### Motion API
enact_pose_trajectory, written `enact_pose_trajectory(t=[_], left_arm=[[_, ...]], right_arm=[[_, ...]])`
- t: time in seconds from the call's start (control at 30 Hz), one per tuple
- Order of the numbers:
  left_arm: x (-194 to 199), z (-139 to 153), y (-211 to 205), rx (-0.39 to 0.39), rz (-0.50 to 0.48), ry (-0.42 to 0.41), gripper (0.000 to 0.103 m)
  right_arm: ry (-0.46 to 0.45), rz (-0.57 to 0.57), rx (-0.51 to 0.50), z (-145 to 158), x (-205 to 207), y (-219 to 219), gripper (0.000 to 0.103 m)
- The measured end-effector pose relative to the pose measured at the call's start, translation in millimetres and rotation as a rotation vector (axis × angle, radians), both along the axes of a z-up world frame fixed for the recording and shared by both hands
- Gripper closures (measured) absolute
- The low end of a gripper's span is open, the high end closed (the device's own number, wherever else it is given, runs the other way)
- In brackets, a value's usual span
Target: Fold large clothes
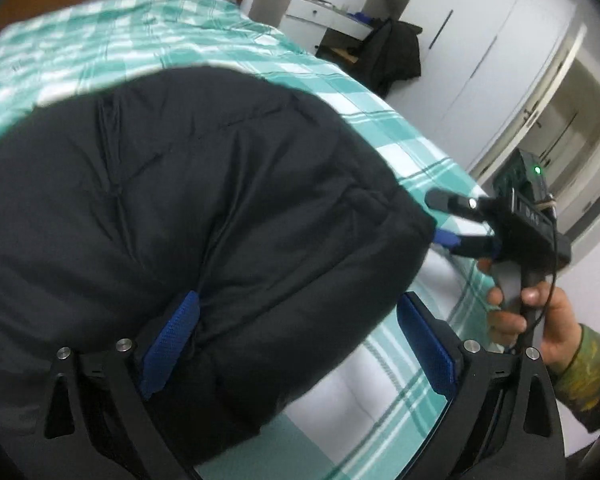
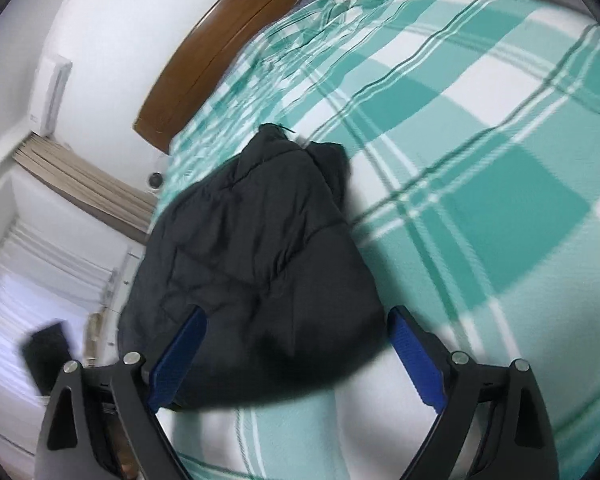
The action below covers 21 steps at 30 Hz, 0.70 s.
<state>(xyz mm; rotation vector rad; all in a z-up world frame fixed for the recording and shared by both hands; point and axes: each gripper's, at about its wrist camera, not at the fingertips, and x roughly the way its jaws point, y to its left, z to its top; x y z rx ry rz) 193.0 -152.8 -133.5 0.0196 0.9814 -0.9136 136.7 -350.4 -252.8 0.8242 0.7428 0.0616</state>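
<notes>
Left gripper (image 1: 298, 344): jaws spread wide, nothing clamped. Its left blue pad (image 1: 172, 346) pressed against or lay just over the near bulge of the black padded jacket (image 1: 188, 184); the right-side pad hung over bare bedding. Which of touching or hovering could not be settled from the left wrist view.

Right gripper (image 2: 296, 354): also spread, holding nothing. In the left wrist view it (image 1: 444, 220) sat just beside the jacket's outer corner, jaws parted, the person's right hand (image 1: 528, 312) on its handle. From its own camera the jacket's near hem (image 2: 260, 352) filled the gap between the pads, no pinch evident.

Jacket lay on the bed, on the green-and-white checked cover (image 2: 480, 160), near the bed's edge, already doubled into a thick bundle with collar or hood end (image 2: 284, 140) pointing toward the wooden headboard (image 2: 220, 48). Frames somewhat motion-blurred.

Handling, as judged: puffy quilted fill, soft and springy, likely light for its bulk; smooth shell probably slick against the pads. It would tend to spring back open after a fold. Best purchase looked to be the stitched hem corners or seam lines, where the fabric thins, rather than the fat middle.

Beyond the bed: white wardrobe doors (image 1: 480, 52), a desk with a dark garment (image 1: 396, 56) draped nearby.
</notes>
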Motion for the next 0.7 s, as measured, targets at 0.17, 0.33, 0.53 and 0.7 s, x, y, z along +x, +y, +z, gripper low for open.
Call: enact_pose_trajectory(t=[0.17,0.33,0.53,0.7], left_arm=[[6,10,5,0.002,-0.041,0.058,0.005],[-1,56,31,-0.067,-0.04,-0.012,0.005],[35,49,55,0.021,0.212,-0.063,0.022],[48,37,78,0.041,0.421,-0.006,0.049]], right_arm=[[0.01,0.157,0.039,-12,59,-24,0.009],[0.048,0.29,0.248,-33,109,-48,0.007],[0.093,0.34,0.238,-35,142,-30,0.013],[0.061,0.34,0.282,-33,136,-31,0.066]])
